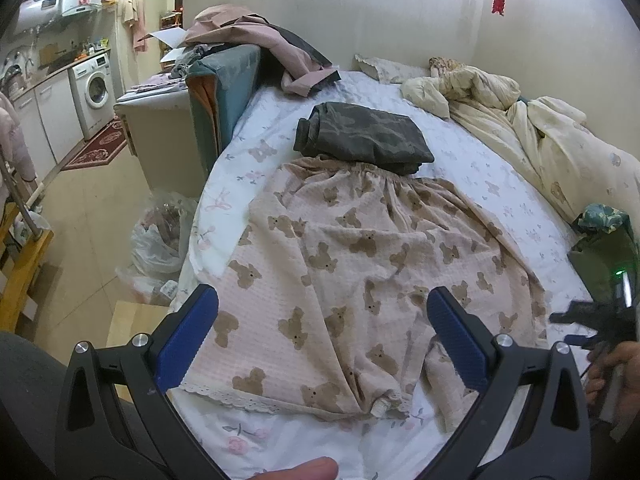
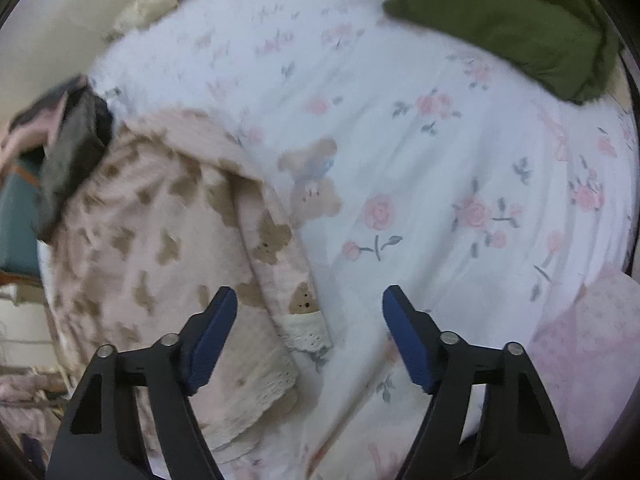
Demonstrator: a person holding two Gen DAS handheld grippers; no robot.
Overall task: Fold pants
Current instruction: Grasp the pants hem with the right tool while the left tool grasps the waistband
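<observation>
Pink pants with brown bear print (image 1: 352, 264) lie spread flat on the bed, waistband far, lace-trimmed leg hems near me. My left gripper (image 1: 322, 316) is open and empty, hovering above the leg hems. My right gripper (image 2: 310, 312) is open and empty, above the right leg's lace hem (image 2: 306, 334); the pants (image 2: 160, 240) fill the left of that view, blurred. The right gripper also shows at the right edge of the left wrist view (image 1: 592, 320).
A folded dark camouflage garment (image 1: 360, 136) lies on the pants' waistband. A floral white sheet (image 2: 440, 160) covers the bed. A cream quilt (image 1: 520, 128) is bunched far right, an olive green cloth (image 2: 512, 20) at right. Plastic bags (image 1: 160, 240) lie on the floor left.
</observation>
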